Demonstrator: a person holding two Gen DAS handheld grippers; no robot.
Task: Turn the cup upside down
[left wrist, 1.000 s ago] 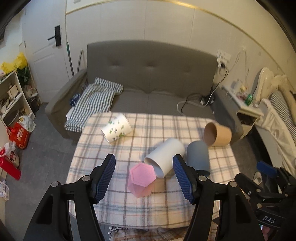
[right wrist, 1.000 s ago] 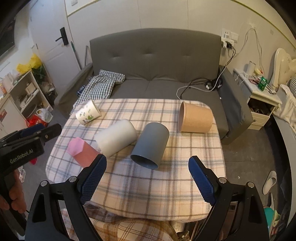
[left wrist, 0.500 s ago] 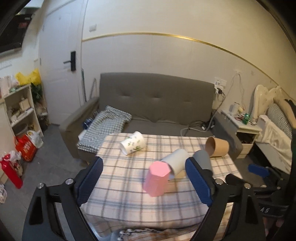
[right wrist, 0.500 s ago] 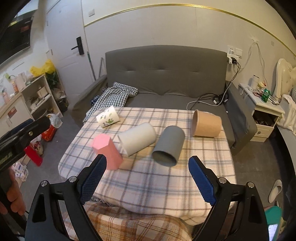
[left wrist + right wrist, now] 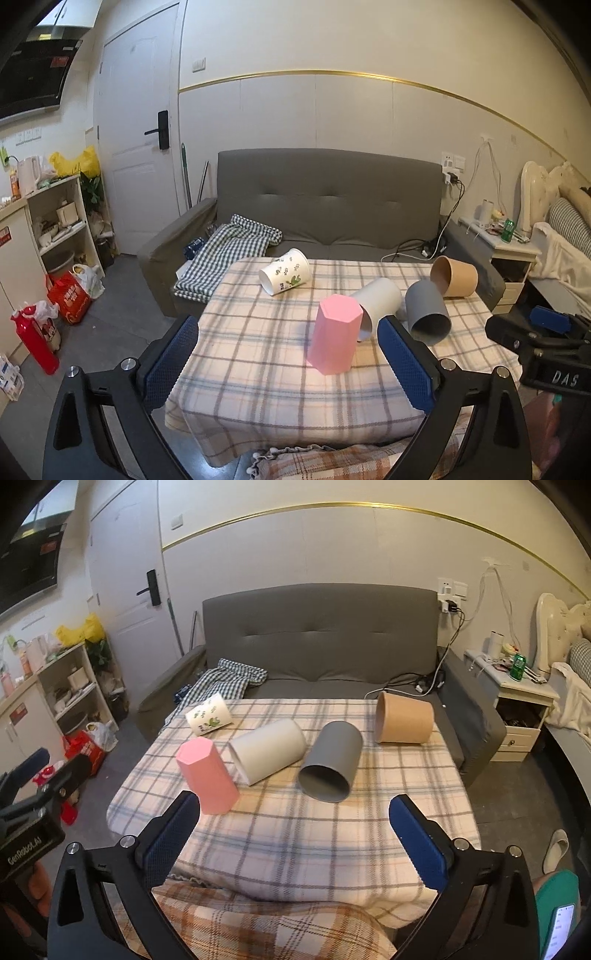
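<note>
A pink hexagonal cup (image 5: 334, 336) (image 5: 207, 777) stands upside down on the plaid-covered table (image 5: 258, 369) (image 5: 295, 834). A white cup (image 5: 376, 304) (image 5: 267, 751), a grey cup (image 5: 426, 312) (image 5: 330, 762), a tan cup (image 5: 456, 277) (image 5: 404, 718) and a white patterned cup (image 5: 284, 277) (image 5: 208, 720) lie on their sides. My left gripper (image 5: 288, 356) is open and empty, near the front edge before the pink cup. My right gripper (image 5: 295, 836) is open and empty, before the grey cup.
A grey sofa (image 5: 325, 206) with a checked cloth (image 5: 225, 254) stands behind the table. A shelf unit (image 5: 62, 229) and bags (image 5: 70, 299) are at the left. A nightstand (image 5: 517, 709) and a bed (image 5: 569, 236) are at the right.
Both grippers have drawn back and tilted up from the table. The pink cup stays standing upside down. The other cups have not moved.
</note>
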